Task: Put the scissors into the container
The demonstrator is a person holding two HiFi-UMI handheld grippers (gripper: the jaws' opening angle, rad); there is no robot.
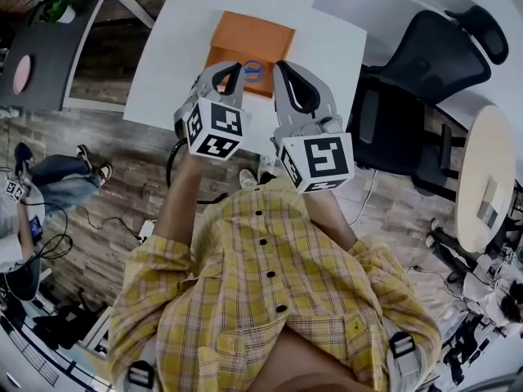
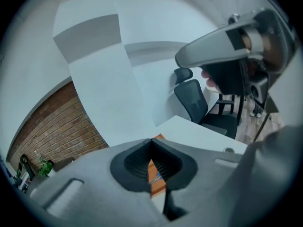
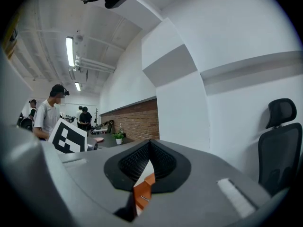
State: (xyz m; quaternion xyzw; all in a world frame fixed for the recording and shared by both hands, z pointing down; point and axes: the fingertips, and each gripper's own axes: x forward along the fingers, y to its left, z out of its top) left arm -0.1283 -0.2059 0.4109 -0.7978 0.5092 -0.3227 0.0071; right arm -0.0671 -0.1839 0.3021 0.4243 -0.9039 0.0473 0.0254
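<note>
An orange flat container (image 1: 249,41) lies on the white table (image 1: 176,55). Blue-handled scissors (image 1: 254,72) rest on its near edge. Both grippers hover side by side just above and in front of that edge, the scissors showing between them. My left gripper (image 1: 235,70) is shut, with nothing in it. My right gripper (image 1: 286,69) is shut and holds nothing either. In the left gripper view a strip of the orange container (image 2: 152,170) shows through the slit under the shut left gripper (image 2: 152,141). The right gripper view shows the container (image 3: 142,193) below the shut right gripper (image 3: 150,142).
A black office chair (image 1: 425,80) stands to the right of the table, and a round pale table (image 1: 486,178) further right. A dark table (image 1: 49,39) with a plant sits at far left. Cables trail on the wood floor (image 1: 106,178).
</note>
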